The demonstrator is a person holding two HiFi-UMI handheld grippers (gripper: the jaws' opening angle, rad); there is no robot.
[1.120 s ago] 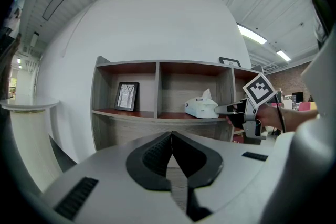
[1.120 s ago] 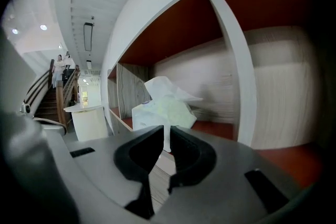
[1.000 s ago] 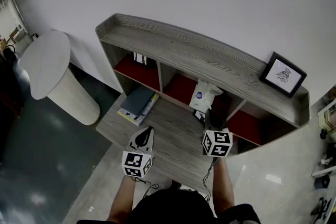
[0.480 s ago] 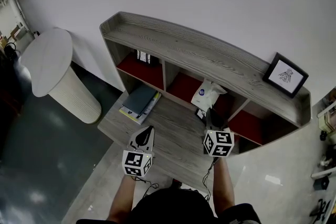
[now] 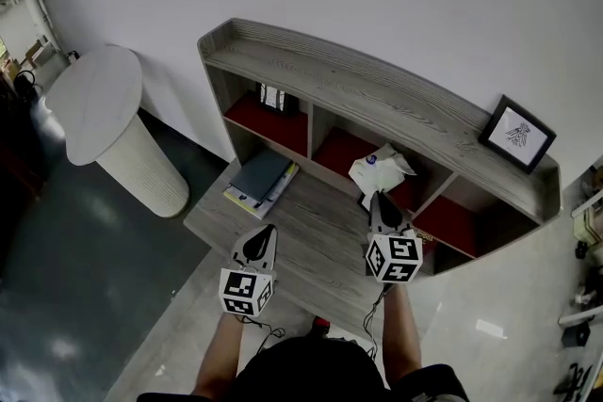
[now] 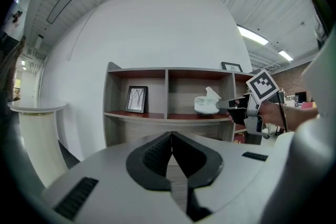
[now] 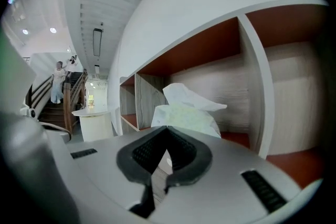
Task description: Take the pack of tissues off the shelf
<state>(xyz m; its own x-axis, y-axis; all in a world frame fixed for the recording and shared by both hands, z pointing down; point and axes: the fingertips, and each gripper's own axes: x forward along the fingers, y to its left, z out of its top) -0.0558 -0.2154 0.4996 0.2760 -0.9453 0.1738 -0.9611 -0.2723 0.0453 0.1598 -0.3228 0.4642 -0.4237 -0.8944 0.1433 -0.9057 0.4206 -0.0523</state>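
Currently, the right gripper [image 5: 377, 197] is pinching, with its jaws pressed together, the near edge of the white, crinkled plastic pack of tissues [image 5: 379, 168]. The pack is sitting tilted at the front edge of the middle red-lined compartment of the grey wood-grain shelf [image 5: 396, 104]. The left gripper [image 5: 266, 233] is hovering closed and empty over the near left part of the grey wooden worktop [image 5: 316, 221]. A stack of flat books [image 5: 259, 182] is lying at the worktop's far left corner. A black-framed picture [image 5: 516, 134] is standing at the shelf top's right end.
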